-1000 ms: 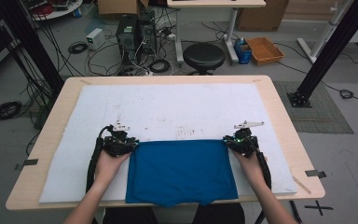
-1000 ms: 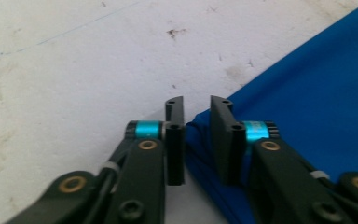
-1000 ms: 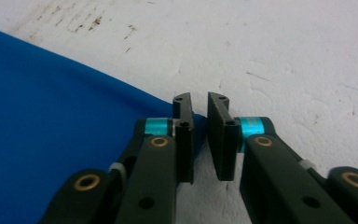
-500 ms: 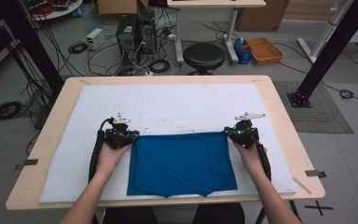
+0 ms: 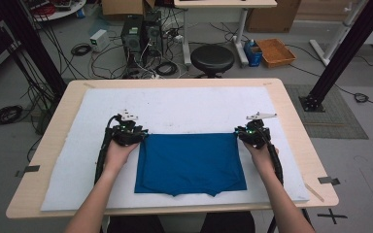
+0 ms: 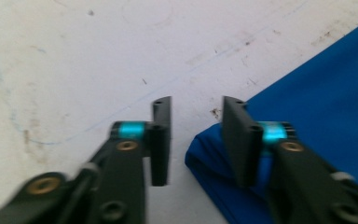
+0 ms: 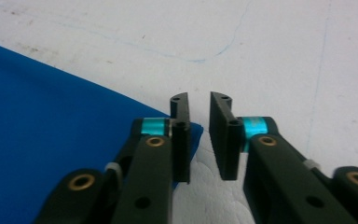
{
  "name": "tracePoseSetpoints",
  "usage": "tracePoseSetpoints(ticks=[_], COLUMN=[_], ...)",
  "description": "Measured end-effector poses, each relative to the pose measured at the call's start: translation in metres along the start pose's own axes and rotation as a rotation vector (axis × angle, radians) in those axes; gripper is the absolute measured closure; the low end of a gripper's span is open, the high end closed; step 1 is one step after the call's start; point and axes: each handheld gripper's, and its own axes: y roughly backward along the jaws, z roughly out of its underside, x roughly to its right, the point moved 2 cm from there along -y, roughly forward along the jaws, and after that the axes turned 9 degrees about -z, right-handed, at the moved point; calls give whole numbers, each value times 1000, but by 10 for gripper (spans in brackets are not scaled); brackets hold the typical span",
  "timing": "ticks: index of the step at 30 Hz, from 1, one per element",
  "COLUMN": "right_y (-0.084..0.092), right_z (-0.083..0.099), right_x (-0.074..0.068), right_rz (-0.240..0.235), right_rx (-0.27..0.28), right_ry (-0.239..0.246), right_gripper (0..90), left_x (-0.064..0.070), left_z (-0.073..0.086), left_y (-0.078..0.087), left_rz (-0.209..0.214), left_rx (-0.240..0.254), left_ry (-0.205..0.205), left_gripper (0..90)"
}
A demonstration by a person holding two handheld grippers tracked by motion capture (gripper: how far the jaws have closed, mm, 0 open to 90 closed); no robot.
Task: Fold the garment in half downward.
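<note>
A blue cloth [image 5: 189, 162] lies folded flat on the white mat [image 5: 184, 109], with its far edge straight between my two grippers. My left gripper [image 5: 140, 136] stands at the cloth's far left corner. Its jaws have just been opening, and in the left gripper view the gripper [image 6: 196, 105] has only mat in its gap, with the cloth corner [image 6: 317, 107] beside and under one jaw. My right gripper [image 5: 240, 135] is at the far right corner and has also just been opening. In its own view this gripper [image 7: 199, 100] holds nothing, and the cloth [image 7: 51, 130] ends under its left jaw.
The mat covers most of the wooden table [image 5: 291, 111], with bare mat beyond the cloth. Past the table stand a black stool [image 5: 212, 58], computer towers [image 5: 138, 34] with cables, and a cardboard tray [image 5: 278, 51] on the floor.
Both hands carried the cloth's far edge a little farther up the mat, which stretched the cloth out. Both pairs of jaws then parted and let go of the corners.
</note>
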Motion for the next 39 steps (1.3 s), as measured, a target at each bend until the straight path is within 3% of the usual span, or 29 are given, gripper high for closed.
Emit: tracePoseSetpoints(ticks=[5, 8, 11, 15, 19, 22, 26, 29, 39], right_y=[13, 25, 40, 56, 64, 67, 72, 73, 70], right_z=[-1, -1, -1, 2, 9, 12, 13, 13, 8], right_x=[-3, -8, -14, -19, -19, -16, -13, -11, -15], right_rz=[-5, -4, -9, -17, -32, -39, -36, -42, -84], right_rx=[36, 72, 113, 163, 191, 197, 208, 214, 223], right_ry=[-2, 21, 28, 47, 40, 27, 20, 13, 32], right_gripper=[566, 518, 469, 460, 448, 445, 443, 442, 442], left_x=[1, 5, 10, 12, 12, 7, 3, 2, -2], left_z=[-4, -2, 2, 8, 14, 20, 26, 31, 28], left_y=[22, 38, 52, 69, 76, 78, 81, 80, 83], left_rz=[-1, 1, 33, 89, 104, 119, 107, 122, 177], left_rx=[63, 91, 115, 147, 167, 218, 295, 345, 285], left_ry=[-15, -37, -63, -41, -45, -12, -39, -18, 37], left_gripper=[434, 390, 388, 389, 388, 389, 384, 384, 363])
